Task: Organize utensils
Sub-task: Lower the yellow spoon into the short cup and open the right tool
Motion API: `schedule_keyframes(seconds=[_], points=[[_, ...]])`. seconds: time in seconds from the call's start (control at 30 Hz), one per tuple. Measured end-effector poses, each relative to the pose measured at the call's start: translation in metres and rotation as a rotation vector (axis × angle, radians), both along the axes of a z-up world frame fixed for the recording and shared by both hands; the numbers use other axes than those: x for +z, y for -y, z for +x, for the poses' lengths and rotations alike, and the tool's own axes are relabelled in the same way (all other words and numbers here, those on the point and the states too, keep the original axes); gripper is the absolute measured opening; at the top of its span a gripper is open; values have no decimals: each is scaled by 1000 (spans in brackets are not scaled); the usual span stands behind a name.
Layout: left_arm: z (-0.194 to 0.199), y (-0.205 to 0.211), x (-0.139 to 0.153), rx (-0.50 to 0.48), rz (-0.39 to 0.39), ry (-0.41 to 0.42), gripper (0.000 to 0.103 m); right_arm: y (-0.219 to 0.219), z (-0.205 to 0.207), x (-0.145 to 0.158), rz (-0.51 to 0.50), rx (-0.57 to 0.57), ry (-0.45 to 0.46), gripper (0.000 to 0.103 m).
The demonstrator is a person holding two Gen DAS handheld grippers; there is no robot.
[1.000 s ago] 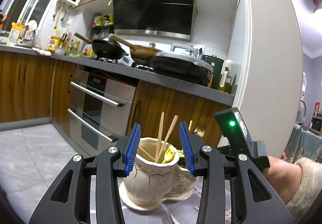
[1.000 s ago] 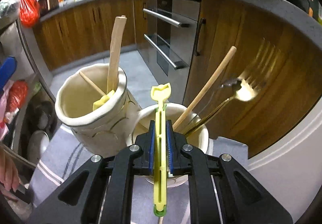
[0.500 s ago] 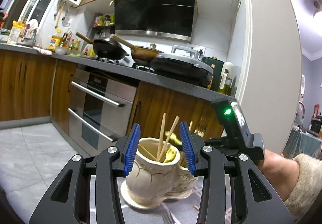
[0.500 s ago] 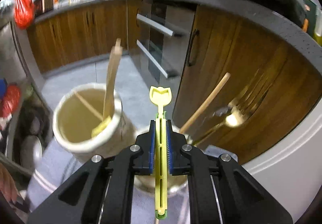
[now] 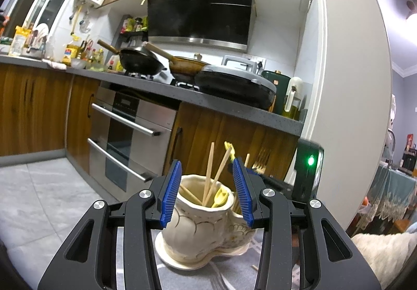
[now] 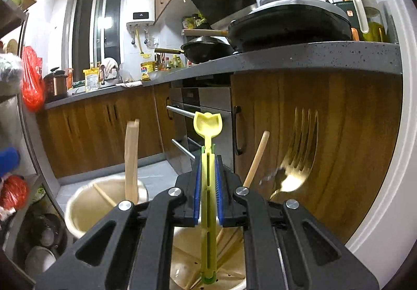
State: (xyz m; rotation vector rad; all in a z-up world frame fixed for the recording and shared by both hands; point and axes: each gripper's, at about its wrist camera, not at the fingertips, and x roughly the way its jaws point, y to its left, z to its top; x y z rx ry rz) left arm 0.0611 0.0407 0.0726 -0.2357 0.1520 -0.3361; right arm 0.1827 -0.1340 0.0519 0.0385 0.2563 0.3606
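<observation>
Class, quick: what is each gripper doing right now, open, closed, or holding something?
Left gripper: open, its pads either side of the cream holder, not pressing it.
Right gripper: closed on the yellow utensil.

You've got warm indoor light, fairly even. A ceiling lamp [image 5: 412, 18] blows out at the left wrist view's right edge. Heavy fisheye bending and black vignette at the corners of both views. In your right wrist view the gold fork [image 6: 297, 159] is motion-smeared; the window [image 6: 96, 29] is dark.
</observation>
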Motion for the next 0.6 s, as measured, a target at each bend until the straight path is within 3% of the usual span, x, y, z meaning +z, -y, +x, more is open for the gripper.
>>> schedule_keyframes(seconds=[0.6], points=[[6, 5, -12, -8, 37, -36, 42, 17, -31, -19, -12, 13, -161, 12]])
